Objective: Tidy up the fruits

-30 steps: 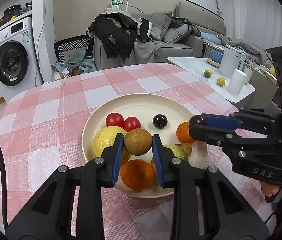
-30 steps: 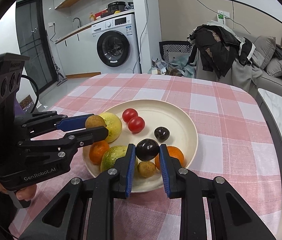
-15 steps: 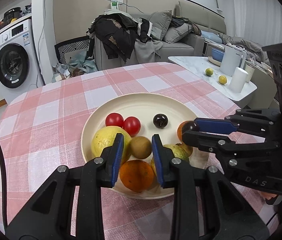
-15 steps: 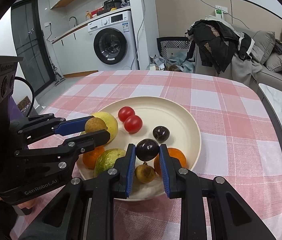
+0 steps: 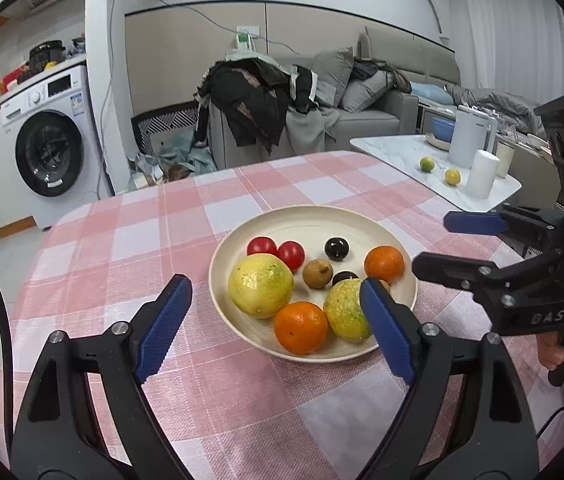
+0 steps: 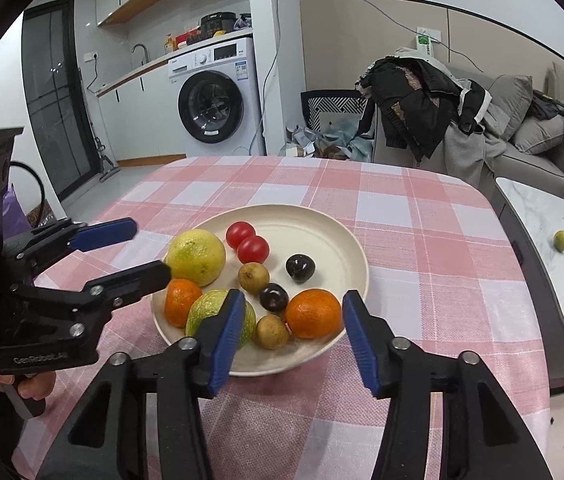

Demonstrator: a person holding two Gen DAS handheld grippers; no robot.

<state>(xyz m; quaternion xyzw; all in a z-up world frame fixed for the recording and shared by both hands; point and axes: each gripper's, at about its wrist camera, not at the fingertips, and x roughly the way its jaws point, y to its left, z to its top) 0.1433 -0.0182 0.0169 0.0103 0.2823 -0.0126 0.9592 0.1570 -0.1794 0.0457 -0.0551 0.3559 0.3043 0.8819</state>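
— Red checks cover the table. What do I see from my left wrist?

— My left gripper (image 5: 276,312) is opening, nothing between its jaws. All the fruit sits in the plate (image 5: 314,216).

— And from the right wrist?

— My right gripper (image 6: 290,332) is opening too, empty, just above the orange (image 6: 313,313). Round, firm, a bit slippery, I think. Pinch its middle gently.

Fruit crowding the near half of the plate

The far half of the plate (image 6: 322,224) is lying bare, and checked tablecloth (image 6: 422,248) is running open all round it; the left gripper (image 5: 276,300) and right gripper (image 6: 290,322), jaws opening and gripping nothing, are flanking the plate's near rim.
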